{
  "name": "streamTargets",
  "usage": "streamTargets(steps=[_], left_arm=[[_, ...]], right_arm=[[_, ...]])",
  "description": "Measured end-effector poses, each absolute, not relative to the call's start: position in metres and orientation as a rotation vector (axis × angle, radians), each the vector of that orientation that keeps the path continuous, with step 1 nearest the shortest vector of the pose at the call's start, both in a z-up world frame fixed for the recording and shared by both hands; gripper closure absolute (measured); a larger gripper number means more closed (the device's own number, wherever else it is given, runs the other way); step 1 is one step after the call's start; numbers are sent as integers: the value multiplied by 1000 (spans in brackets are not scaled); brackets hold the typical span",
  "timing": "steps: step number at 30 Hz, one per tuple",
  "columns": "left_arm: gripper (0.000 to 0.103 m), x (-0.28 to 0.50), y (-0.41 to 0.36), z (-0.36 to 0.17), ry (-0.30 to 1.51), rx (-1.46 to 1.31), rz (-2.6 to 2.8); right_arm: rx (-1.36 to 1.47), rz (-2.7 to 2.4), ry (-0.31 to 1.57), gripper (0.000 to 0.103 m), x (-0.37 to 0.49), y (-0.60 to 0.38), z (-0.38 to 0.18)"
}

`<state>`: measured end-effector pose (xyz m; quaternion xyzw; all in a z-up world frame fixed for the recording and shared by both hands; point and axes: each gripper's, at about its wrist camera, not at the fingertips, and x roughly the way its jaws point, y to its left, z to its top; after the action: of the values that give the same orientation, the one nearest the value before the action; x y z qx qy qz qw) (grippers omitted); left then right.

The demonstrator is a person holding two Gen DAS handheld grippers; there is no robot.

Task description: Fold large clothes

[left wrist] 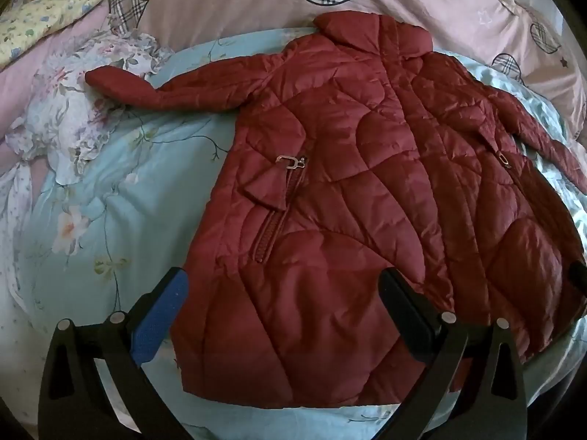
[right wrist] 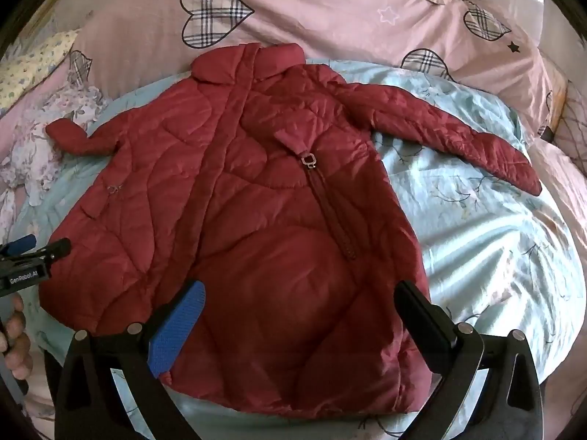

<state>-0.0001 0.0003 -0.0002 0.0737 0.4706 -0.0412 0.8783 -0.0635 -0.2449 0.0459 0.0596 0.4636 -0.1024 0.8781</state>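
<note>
A dark red quilted coat [left wrist: 348, 168] lies flat and front up on the bed, collar at the far side, both sleeves spread outward. The right wrist view shows the same coat [right wrist: 256, 201] with its right sleeve [right wrist: 458, 135] stretched out over the blue sheet. My left gripper [left wrist: 284, 308] hovers above the hem's left part, open, with nothing between its fingers. My right gripper [right wrist: 299, 315] hangs over the hem's right part, also open and empty. The left gripper [right wrist: 25, 256] shows at the left edge of the right wrist view, held by a hand [right wrist: 14, 341].
The coat rests on a light blue floral sheet [right wrist: 495, 238]. A pink duvet with checked hearts [right wrist: 330, 11] lies bunched behind the collar. A crumpled floral cloth [left wrist: 73, 117] sits under the left sleeve's cuff. A yellow flowered pillow [left wrist: 47, 14] is at the far left.
</note>
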Motion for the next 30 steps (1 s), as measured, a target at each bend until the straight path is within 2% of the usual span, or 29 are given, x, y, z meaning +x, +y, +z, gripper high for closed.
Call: streamTargets(steps=[30], left_arm=[[0,6,-3,2,997,153,-92]], right_arm=[[131,-207,946,0,-65,-248,50]])
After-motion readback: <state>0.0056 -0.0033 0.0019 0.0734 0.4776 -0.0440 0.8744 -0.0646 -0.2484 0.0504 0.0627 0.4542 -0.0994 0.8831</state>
